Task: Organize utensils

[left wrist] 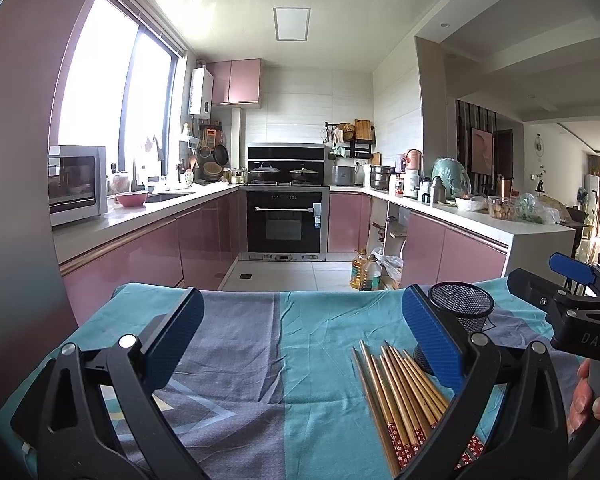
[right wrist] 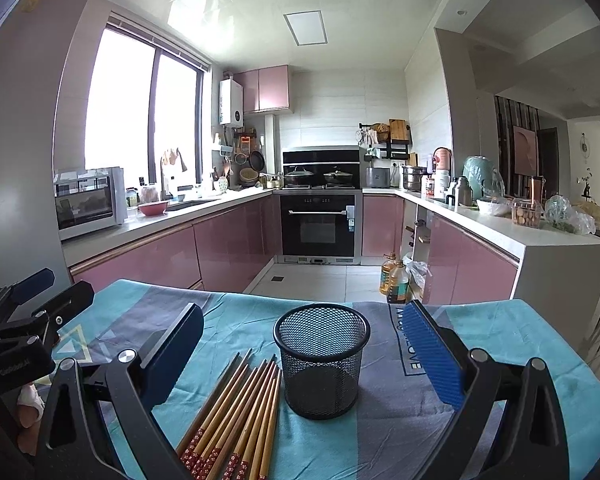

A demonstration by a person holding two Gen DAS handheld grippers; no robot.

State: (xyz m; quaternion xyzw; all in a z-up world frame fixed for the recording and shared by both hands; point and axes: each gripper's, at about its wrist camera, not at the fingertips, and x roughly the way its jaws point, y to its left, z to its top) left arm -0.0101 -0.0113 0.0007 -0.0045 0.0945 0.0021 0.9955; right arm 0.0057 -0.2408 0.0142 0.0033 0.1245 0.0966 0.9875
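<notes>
Chopsticks (right wrist: 236, 412) lie bundled on the cloth-covered surface (right wrist: 500, 344) just left of the upright mesh cup (right wrist: 321, 364); both hand-held grippers, left (left wrist: 300, 344) and right (right wrist: 312, 356), spread and empty, should pinch few sticks mid-shaft

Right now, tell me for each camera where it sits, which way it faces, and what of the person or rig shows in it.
Left wrist: on the left gripper, open, above the cloth-covered table, facing the kitchen; chopsticks lie right of centre; the right gripper and a hand show at right.
Right wrist: on the right gripper, open, facing the same way, with the mesh cup between its fingers; the left gripper shows at left.
Shared: table, chopsticks, mesh cup, oven.
</notes>
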